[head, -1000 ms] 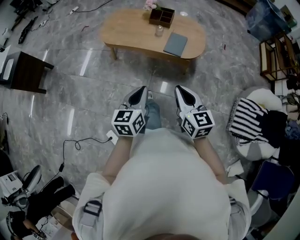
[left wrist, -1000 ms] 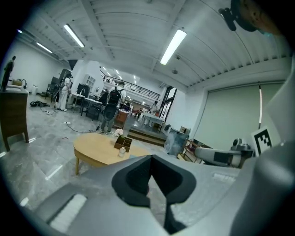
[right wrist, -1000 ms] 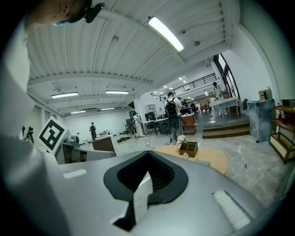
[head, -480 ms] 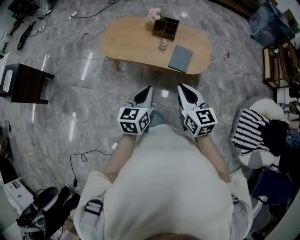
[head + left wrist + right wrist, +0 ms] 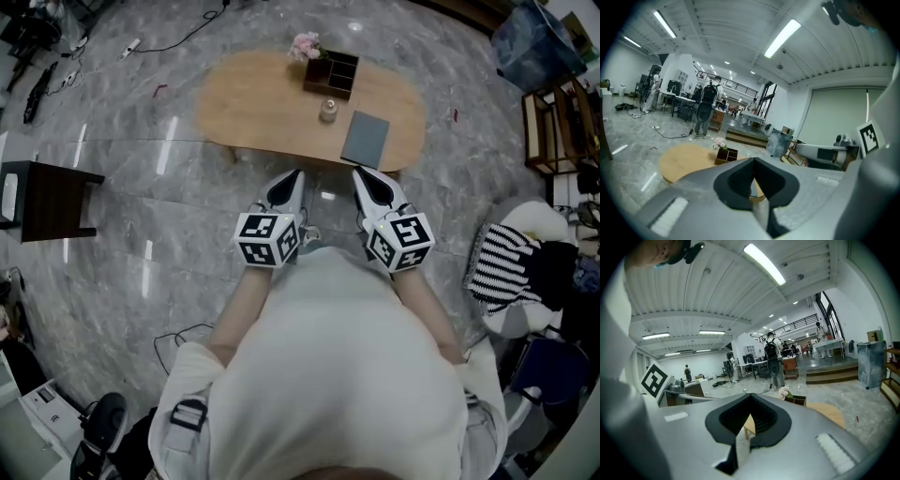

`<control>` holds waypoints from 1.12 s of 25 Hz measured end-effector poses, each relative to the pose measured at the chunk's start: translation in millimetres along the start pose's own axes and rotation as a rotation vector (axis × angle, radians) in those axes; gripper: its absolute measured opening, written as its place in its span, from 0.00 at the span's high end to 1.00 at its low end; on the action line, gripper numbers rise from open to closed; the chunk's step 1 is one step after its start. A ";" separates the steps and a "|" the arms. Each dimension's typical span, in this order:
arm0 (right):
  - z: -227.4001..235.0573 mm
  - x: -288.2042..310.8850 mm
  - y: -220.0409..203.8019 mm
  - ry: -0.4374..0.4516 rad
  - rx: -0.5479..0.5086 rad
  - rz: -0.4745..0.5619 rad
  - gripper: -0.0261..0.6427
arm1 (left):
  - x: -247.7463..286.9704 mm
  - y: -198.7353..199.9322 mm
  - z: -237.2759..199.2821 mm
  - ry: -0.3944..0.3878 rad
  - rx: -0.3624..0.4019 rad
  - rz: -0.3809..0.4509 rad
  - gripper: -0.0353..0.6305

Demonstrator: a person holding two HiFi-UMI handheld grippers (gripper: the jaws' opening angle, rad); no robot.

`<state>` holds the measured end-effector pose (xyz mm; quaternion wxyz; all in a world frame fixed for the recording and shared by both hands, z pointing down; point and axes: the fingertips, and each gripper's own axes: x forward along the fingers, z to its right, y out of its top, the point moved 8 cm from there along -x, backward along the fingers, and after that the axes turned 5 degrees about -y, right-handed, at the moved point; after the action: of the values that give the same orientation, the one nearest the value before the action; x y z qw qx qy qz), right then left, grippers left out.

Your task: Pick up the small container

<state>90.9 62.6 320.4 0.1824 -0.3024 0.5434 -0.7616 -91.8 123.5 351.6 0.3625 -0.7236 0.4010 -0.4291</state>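
Observation:
The small container (image 5: pixel 328 110), a clear little jar, stands on the oval wooden table (image 5: pixel 253 103) in the head view, between a dark divided box (image 5: pixel 330 74) and a grey notebook (image 5: pixel 365 139). Both grippers are held side by side in front of the person's body, short of the table's near edge and apart from the jar. My left gripper (image 5: pixel 294 175) is shut and holds nothing. My right gripper (image 5: pixel 361 175) has its jaws together and is also empty. In the left gripper view the box (image 5: pixel 726 154) shows, but the jar is hidden behind the jaws.
Pink flowers (image 5: pixel 305 45) sit beside the box. A dark side table (image 5: pixel 52 197) stands at the left, a chair with striped cloth (image 5: pixel 502 258) at the right, and a shelf (image 5: pixel 558 127) beyond it. A cable (image 5: pixel 178 333) lies on the marble floor. A person (image 5: pixel 707 108) stands in the background.
The person has stepped toward the table, so it now lies closer to the gripper tips. Both grippers stay shut and side by side.

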 end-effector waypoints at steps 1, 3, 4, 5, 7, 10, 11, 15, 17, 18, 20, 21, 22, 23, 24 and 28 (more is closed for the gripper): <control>2.1 7.6 1.4 -0.007 0.000 -0.002 0.96 | 5.5 3.2 -6.1 -0.005 0.001 -0.004 0.94; 5.8 22.4 4.0 -0.021 0.001 -0.007 0.96 | 15.8 9.3 -17.7 -0.016 0.005 -0.013 0.94; 7.1 29.1 5.0 -0.028 0.003 -0.010 0.96 | 20.3 12.1 -23.1 -0.021 0.007 -0.018 0.94; 8.1 35.4 5.7 -0.034 0.004 -0.014 0.96 | 24.3 14.5 -28.4 -0.027 0.009 -0.024 0.94; 9.5 47.0 6.9 -0.048 0.006 -0.019 0.96 | 32.3 18.5 -39.3 -0.039 0.010 -0.034 0.94; 11.5 59.8 6.6 -0.064 0.003 -0.026 0.96 | 44.1 21.3 -53.5 -0.055 0.012 -0.047 0.94; 12.3 62.2 5.9 -0.068 -0.001 -0.030 0.96 | 47.8 21.3 -57.0 -0.059 0.013 -0.051 0.94; 17.5 69.4 2.4 -0.087 -0.001 -0.060 0.96 | 62.3 18.2 -67.9 -0.070 0.001 -0.073 0.94; 19.0 73.0 -1.2 -0.088 0.010 -0.080 0.96 | 66.8 14.5 -71.5 -0.077 -0.015 -0.083 0.94; 19.7 75.7 -3.3 -0.085 0.015 -0.090 0.96 | 69.3 12.3 -73.5 -0.076 -0.022 -0.089 0.94; 23.0 82.6 -8.3 -0.075 0.022 -0.109 0.96 | 76.7 7.2 -77.7 -0.068 -0.035 -0.105 0.94; 25.9 86.6 -11.0 -0.070 0.021 -0.118 0.96 | 81.3 4.8 -79.6 -0.064 -0.041 -0.110 0.94; 29.6 90.9 -13.4 -0.066 0.018 -0.127 0.96 | 86.2 2.7 -81.5 -0.061 -0.047 -0.113 0.94; 33.6 95.7 -15.5 -0.062 0.013 -0.136 0.96 | 90.9 1.0 -83.5 -0.059 -0.052 -0.115 0.94; 38.1 101.2 -17.1 -0.058 0.009 -0.144 0.96 | 95.8 -0.3 -85.9 -0.056 -0.057 -0.116 0.94; 61.9 129.3 -21.1 -0.040 0.014 -0.165 0.96 | 122.4 -3.5 -100.7 -0.031 -0.066 -0.131 0.94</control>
<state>35.7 -53.1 388.1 0.1321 -0.3601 0.5076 -0.7715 -144.7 -2.4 432.3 0.3158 -0.7663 0.3612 -0.4272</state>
